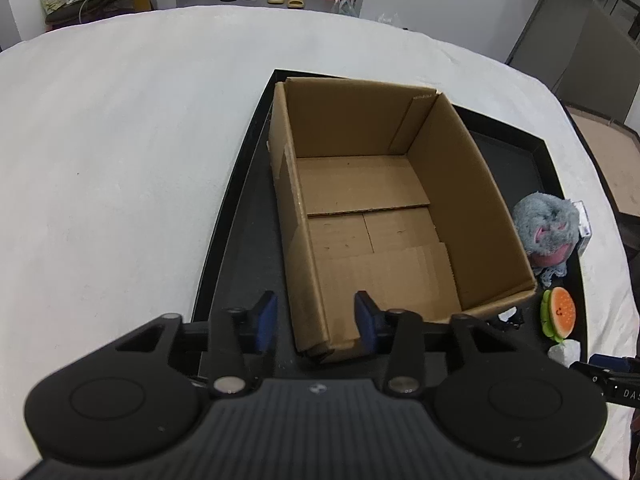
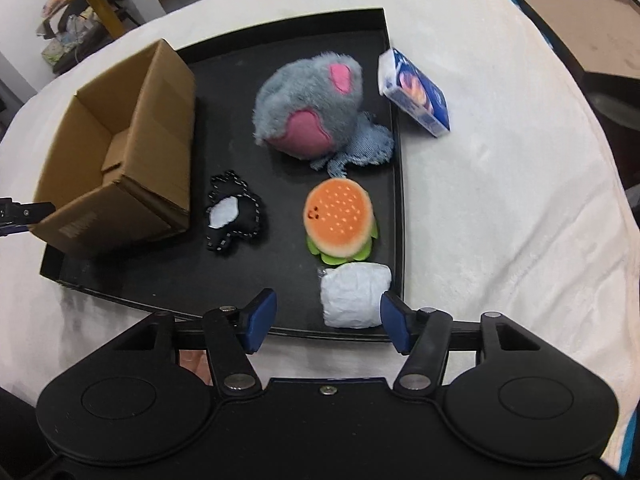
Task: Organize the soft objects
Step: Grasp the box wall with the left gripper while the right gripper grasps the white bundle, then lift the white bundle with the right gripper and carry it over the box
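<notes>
An open, empty cardboard box (image 1: 380, 216) stands on a black tray (image 1: 236, 264). My left gripper (image 1: 316, 320) is open, its fingers either side of the box's near left corner. In the right wrist view the box (image 2: 120, 152) is at the tray's (image 2: 224, 280) left. On the tray lie a grey plush with pink patches (image 2: 312, 108), a small black and white plush (image 2: 232, 216), a burger plush (image 2: 340, 224) and a white soft packet (image 2: 356, 294). My right gripper (image 2: 326, 320) is open and empty just short of the packet. The grey plush (image 1: 546, 228) and burger (image 1: 558, 312) also show right of the box.
The tray sits on a white fleecy cover (image 2: 500, 200). A blue tissue pack (image 2: 416, 92) lies on the cover just outside the tray's right rim. A dark box with a brown inside (image 2: 580, 12) stands at the far right.
</notes>
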Demonstrator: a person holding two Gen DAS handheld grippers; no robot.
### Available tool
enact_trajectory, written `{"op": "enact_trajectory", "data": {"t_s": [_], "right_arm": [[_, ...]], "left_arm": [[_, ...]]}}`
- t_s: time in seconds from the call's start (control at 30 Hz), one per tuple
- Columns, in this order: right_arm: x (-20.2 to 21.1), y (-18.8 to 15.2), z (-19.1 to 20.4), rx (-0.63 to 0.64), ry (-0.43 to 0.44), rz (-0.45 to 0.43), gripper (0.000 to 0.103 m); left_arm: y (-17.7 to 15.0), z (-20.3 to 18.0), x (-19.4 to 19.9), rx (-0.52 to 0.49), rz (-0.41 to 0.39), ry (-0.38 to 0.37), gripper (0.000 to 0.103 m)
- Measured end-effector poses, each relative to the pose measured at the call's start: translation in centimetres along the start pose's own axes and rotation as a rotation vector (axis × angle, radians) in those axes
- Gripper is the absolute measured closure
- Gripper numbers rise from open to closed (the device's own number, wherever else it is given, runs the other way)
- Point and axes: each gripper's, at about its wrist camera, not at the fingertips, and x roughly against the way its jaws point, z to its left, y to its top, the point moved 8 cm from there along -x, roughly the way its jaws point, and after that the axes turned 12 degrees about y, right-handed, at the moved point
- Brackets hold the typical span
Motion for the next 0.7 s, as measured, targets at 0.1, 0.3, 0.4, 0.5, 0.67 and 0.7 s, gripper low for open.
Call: {"op": "enact_trajectory", "data": {"t_s": [0.1,0.3,0.4,0.5,0.67,0.7], "right_arm": [[-0.8,-0.2,-0.2,-0.006,-0.006,0.010,0.046],[-2.3,-0.4,-0.4,0.005,-0.023,0.011,0.046],[-3.0,-0.6,-0.7,0.003,-0.041,0.014,0.047],[-3.6,-1.1,-0.7,0.002,-0.041,0.014,0.047],[-3.7,-1.1,-0.5,-0.030,-0.039,-0.007,0.060],[-3.7,-1.1,-0.5,-0.031,-0.039,-0.014,0.060]], "left_arm": [[0.1,-0.2,-0.7,-0.010,0.004,0.003,0.077],[0.4,-0.2,-1.6,-0.024,0.010,0.007,0.087],[0.3,-0.1,-1.8,-0.027,0.006,0.002,0.087],[0.3,0.1,-1.7,-0.028,-0.003,-0.004,0.089],[0.2,0.8,-1.7,-0.020,-0.011,0.002,0.091],[0.0,0.9,-1.5,-0.021,-0.011,0.003,0.091]]}}
